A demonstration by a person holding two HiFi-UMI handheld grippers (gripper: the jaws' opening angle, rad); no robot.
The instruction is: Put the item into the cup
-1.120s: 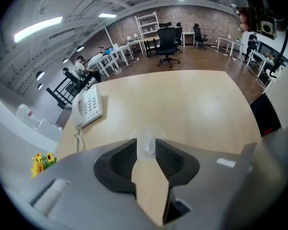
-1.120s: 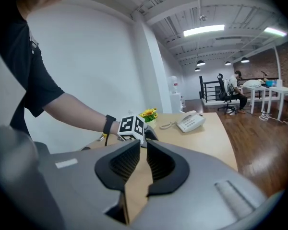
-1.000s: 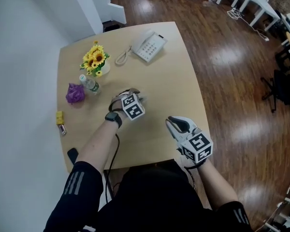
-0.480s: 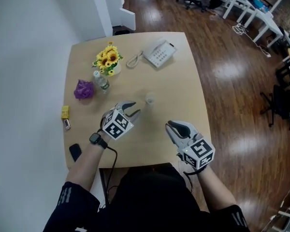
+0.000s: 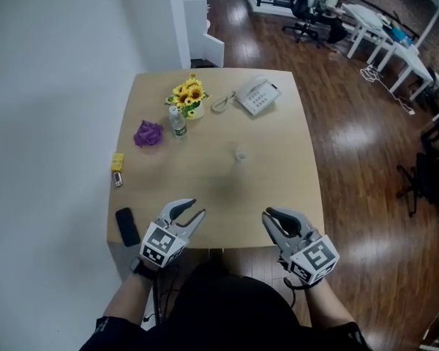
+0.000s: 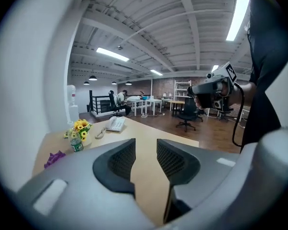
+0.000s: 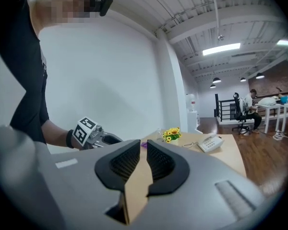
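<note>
A small clear cup (image 5: 240,153) stands alone in the middle of the wooden table (image 5: 278,174); whether anything lies inside is too small to tell. My left gripper (image 5: 196,208) (image 6: 146,150) hovers at the table's near edge, well short of the cup, open with nothing between its jaws. My right gripper (image 5: 271,213) (image 7: 144,150) hangs at the near edge to the right, its jaws a narrow gap apart and empty. Each gripper shows in the other's view.
At the back stand a sunflower pot (image 5: 189,95), a small bottle (image 5: 178,123) and a white desk phone (image 5: 257,97). A purple bundle (image 5: 148,133), a yellow item (image 5: 117,161) and a black phone (image 5: 126,227) lie along the left side.
My left gripper has pulled back from the cup in the middle of the table to the near edge. The right gripper has stayed at the near edge.
</note>
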